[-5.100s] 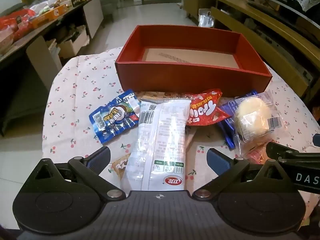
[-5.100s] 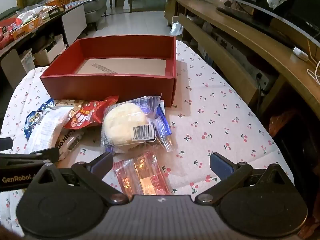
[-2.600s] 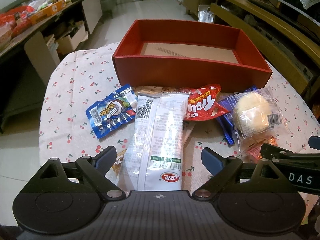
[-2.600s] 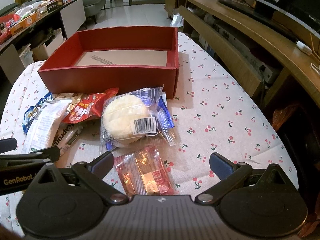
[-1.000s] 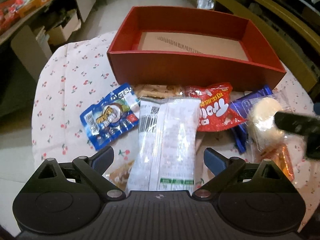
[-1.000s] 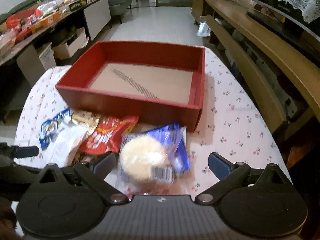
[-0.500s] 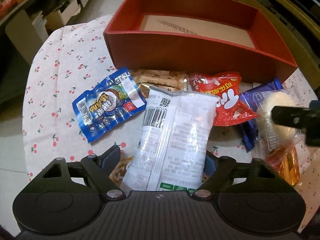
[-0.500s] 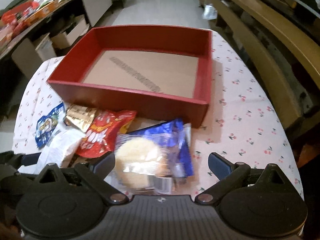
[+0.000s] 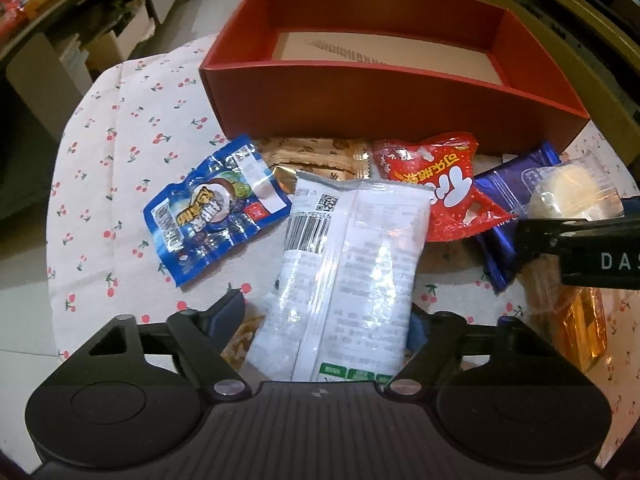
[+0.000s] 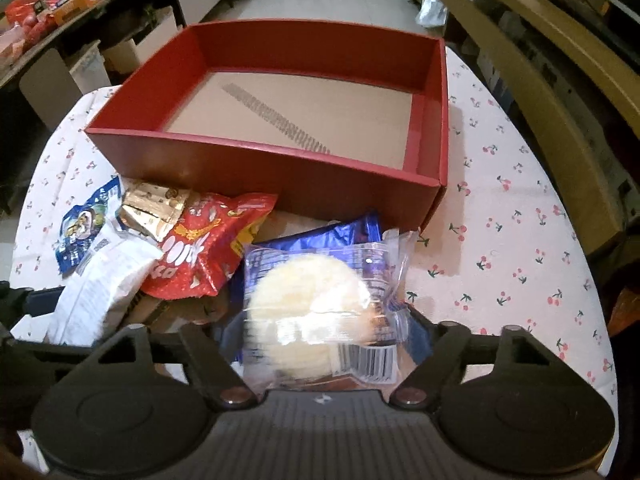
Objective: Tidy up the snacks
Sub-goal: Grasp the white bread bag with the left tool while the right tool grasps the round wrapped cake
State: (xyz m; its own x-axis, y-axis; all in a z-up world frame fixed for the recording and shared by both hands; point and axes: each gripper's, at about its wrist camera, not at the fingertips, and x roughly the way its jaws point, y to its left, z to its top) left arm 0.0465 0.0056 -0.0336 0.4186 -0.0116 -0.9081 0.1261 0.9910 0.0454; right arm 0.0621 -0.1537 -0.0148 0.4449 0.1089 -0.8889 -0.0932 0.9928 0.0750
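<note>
An empty red box (image 9: 384, 92) stands at the far side of the cherry-print table; it also shows in the right wrist view (image 10: 280, 172). Snack packets lie in front of it. My left gripper (image 9: 324, 316) is shut on a long white packet (image 9: 348, 264). My right gripper (image 10: 324, 328) is shut on a clear-wrapped round pale cake (image 10: 316, 308), which also shows in the left wrist view (image 9: 568, 196). A blue packet (image 9: 208, 216), gold packets (image 9: 316, 158), a red packet (image 9: 440, 188), a purple packet (image 9: 508, 200) and an orange packet (image 9: 584, 328) lie around.
The table edge (image 9: 60, 216) drops off at the left. A wooden bench (image 10: 560, 100) runs along the right. Shelves with boxes (image 10: 60, 8) stand at the far left.
Both grippers moved forward and down onto the snacks and shut: the left on the white packet, the right on the wrapped cake.
</note>
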